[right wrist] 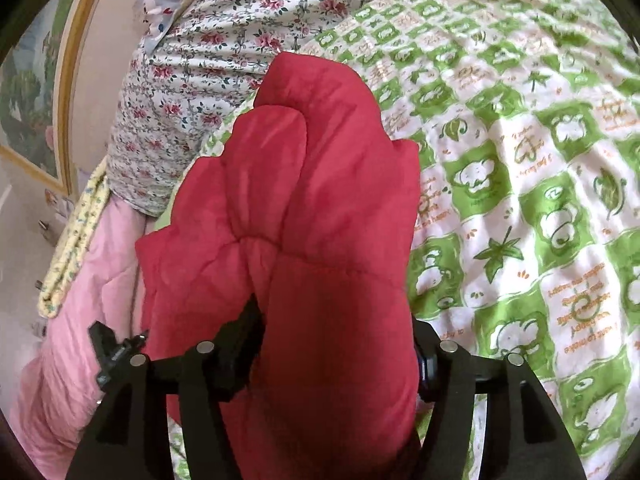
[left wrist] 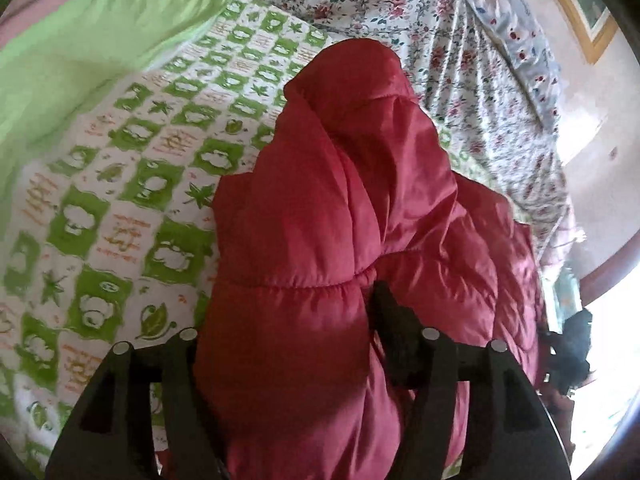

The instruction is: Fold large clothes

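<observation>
The red quilted puffer jacket [left wrist: 340, 208] lies bunched on the green-and-white checked cotton bedspread [left wrist: 120, 168], heaped in thick rolls rather than flat. From that I judge the fold only partly made: a padded layer has been brought over, but the bundle needs flattening and at least one more fold.

In the left wrist view the jacket fills the middle and runs up toward twelve o'clock, with the bedspread at nine o'clock, a pale green sheet [left wrist: 80, 40] at ten, and a rose-print floral cover [left wrist: 400, 4] from twelve to two. The left gripper [left wrist: 288, 320] tilts steeply down. Its jaws stand apart with a fat roll of jacket between them; the right finger [left wrist: 390, 320] lies against the fabric and the left one is hidden behind it, so whether the pads press I cannot tell.

In the right wrist view a pink quilted blanket [right wrist: 80, 300] sits at eight o'clock and the bedspread spreads from one to five. The right gripper [right wrist: 336, 340] also angles down, less steeply, jaws apart around a roll of jacket, with grip equally unclear.
</observation>
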`<action>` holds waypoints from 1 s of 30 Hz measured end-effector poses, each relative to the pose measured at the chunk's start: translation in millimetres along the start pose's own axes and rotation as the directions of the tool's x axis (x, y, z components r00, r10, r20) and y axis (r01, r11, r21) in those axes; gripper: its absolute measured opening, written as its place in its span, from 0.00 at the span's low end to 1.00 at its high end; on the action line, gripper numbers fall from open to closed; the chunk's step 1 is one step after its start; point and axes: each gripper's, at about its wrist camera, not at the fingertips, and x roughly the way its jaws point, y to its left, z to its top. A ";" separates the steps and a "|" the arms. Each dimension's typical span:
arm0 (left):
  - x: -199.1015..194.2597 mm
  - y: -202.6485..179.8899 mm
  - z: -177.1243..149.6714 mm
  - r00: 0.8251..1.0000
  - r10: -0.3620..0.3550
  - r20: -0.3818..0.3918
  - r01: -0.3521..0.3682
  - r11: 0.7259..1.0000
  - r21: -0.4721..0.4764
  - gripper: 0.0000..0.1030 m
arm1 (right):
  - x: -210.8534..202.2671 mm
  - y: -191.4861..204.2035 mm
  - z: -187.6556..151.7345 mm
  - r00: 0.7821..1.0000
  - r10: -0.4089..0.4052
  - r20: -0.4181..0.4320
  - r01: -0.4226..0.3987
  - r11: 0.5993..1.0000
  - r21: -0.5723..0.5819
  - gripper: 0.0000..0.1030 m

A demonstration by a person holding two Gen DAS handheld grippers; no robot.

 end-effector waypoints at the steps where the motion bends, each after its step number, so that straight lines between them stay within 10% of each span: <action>1: -2.6 -1.4 0.4 1.000 0.015 0.005 -0.015 1.000 -0.013 0.63 | -0.4 1.1 -0.1 1.000 -0.009 0.003 0.009 1.000 -0.005 0.62; 15: -44.7 -11.0 -1.7 0.981 0.165 0.101 -0.165 0.986 -0.005 0.73 | -21.3 8.5 -2.1 0.996 -0.090 0.025 0.090 0.996 -0.002 0.76; 30: -68.2 -73.4 -18.6 0.992 0.051 0.114 -0.072 0.980 0.185 0.73 | -68.4 45.2 -16.9 0.953 -0.239 0.188 0.262 0.959 -0.111 0.76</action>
